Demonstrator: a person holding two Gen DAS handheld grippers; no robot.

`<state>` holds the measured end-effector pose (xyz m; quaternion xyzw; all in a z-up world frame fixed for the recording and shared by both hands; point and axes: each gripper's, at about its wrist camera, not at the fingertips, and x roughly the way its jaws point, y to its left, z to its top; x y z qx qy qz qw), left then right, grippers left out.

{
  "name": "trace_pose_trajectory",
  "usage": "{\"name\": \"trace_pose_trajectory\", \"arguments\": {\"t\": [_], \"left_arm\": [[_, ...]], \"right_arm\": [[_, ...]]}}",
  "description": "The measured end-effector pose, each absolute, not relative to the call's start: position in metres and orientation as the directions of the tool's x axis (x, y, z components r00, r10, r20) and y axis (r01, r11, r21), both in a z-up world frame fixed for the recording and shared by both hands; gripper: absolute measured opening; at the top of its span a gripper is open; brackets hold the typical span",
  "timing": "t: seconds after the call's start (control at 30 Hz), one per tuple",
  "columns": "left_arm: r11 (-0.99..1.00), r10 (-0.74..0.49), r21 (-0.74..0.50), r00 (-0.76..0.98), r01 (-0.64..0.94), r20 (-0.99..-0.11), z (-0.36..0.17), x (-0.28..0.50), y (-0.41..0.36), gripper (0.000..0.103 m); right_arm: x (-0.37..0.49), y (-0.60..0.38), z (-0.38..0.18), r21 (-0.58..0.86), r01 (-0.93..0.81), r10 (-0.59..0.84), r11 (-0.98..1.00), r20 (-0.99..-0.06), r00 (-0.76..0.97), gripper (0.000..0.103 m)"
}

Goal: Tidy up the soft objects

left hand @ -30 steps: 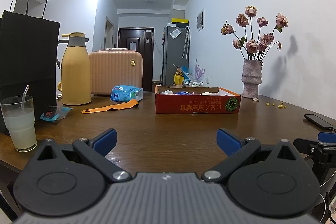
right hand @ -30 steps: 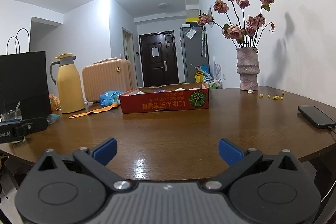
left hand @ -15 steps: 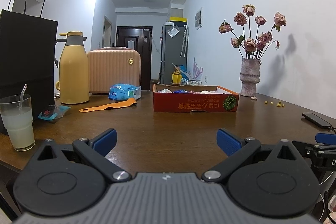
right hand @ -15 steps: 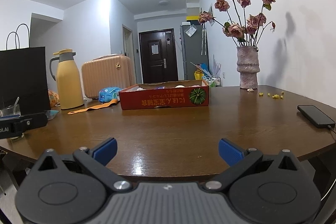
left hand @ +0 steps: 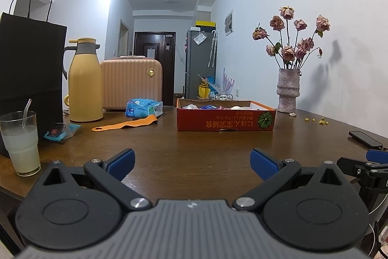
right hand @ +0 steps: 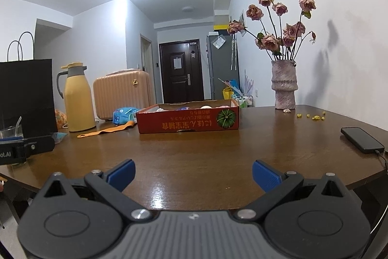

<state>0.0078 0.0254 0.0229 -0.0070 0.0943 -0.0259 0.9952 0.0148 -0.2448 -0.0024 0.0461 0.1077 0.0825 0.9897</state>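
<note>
Left gripper (left hand: 191, 160), black body with blue-padded fingers, occupies the lower part of the left wrist view: jaws spread wide, nothing between them, held level. Right gripper (right hand: 193, 172), same build, fills the lower part of the right wrist view: jaws equally wide apart, empty. Each unit's tip shows at the other view's edge, right gripper at mid right, left gripper at mid left.

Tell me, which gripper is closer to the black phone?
Right. The right gripper has the black phone just off its right side; the left gripper sits farther left, beyond the right one.
</note>
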Motion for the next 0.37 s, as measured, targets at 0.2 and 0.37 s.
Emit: {"name": "trace_pose_trajectory", "arguments": {"t": [0.2, 0.37], "left_arm": [[0.999, -0.054, -0.007, 0.984, 0.053, -0.169, 0.0229, 0.0051, 0.0231, 0.103], [0.998, -0.058, -0.002, 0.984, 0.058, -0.167, 0.0222, 0.0051, 0.0227, 0.103]], "right_arm": [[0.0134, -0.2446, -0.0027, 0.108, -0.164, 0.183, 0.981, -0.197, 0.963, 0.103], [0.0136, -0.2443, -0.0034, 0.107, -0.164, 0.182, 0.981, -0.197, 0.963, 0.103]]}}
